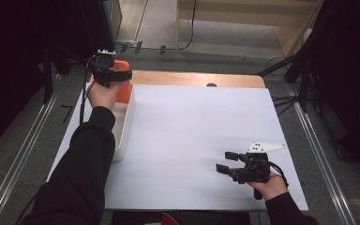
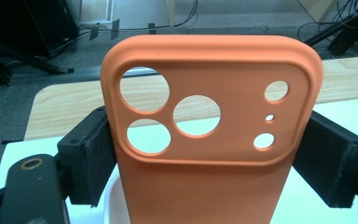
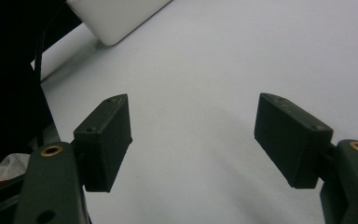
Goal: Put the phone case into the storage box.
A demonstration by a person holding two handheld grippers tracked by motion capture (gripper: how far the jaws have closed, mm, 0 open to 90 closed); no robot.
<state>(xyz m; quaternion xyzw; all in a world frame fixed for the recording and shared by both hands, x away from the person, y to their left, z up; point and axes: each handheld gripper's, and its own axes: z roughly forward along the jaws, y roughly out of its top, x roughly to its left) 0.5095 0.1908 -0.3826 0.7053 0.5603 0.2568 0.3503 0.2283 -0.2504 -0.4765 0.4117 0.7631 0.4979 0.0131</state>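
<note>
The orange phone case [image 2: 209,135] was held upright by its two long edges in the left gripper [image 1: 114,75], above the far end of the white tray [image 1: 122,126], while the right gripper [image 1: 229,165] was kept open and empty, well apart at the near right.

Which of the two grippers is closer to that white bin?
The left. The left gripper, holding an orange phone case, is just above the white bin's far end; the right gripper is across the table, open.
</note>
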